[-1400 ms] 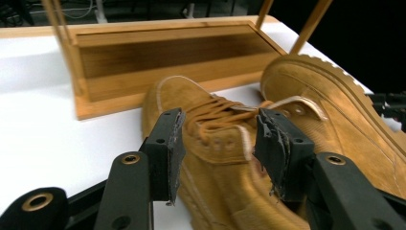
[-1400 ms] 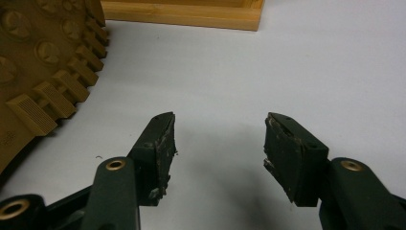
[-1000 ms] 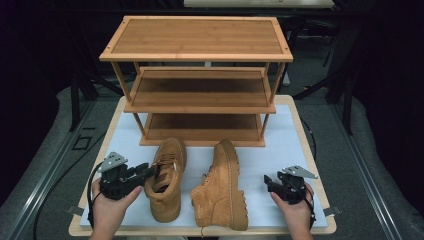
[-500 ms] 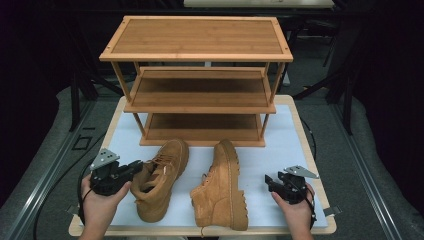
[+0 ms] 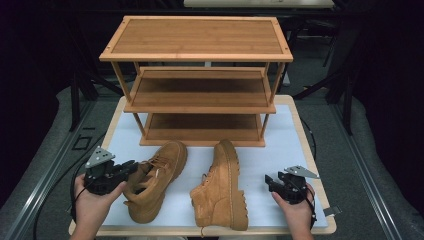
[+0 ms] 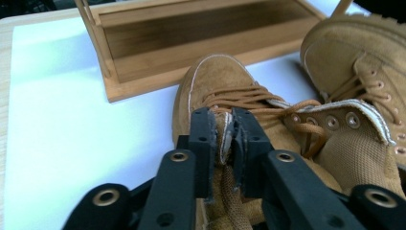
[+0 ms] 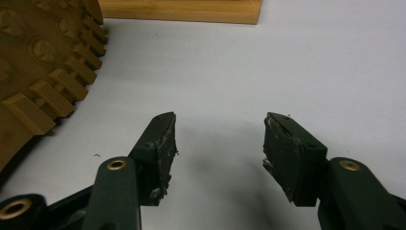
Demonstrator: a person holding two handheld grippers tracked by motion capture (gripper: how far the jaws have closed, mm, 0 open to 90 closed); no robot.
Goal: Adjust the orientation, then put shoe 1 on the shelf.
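Tan left boot (image 5: pixel 152 180) lies tilted on the white mat (image 5: pixel 280 145) before the rack (image 5: pixel 200 85), its collar pinched between the left gripper's (image 6: pixel 221 136) jaws. Right boot (image 5: pixel 222 187) lies on its side beside it. Right gripper (image 7: pixel 218 143) hovers with jaws spread, near the sole.

From my remote station I saw a wooden-edged table (image 5: pixel 305 145) under a white mat (image 5: pixel 115 145), carrying a three-tier bamboo shoe rack (image 5: pixel 197 90) at the back and two tan suede boots, one (image 5: pixel 155 180) upright, the other (image 5: pixel 222 187) on its side.
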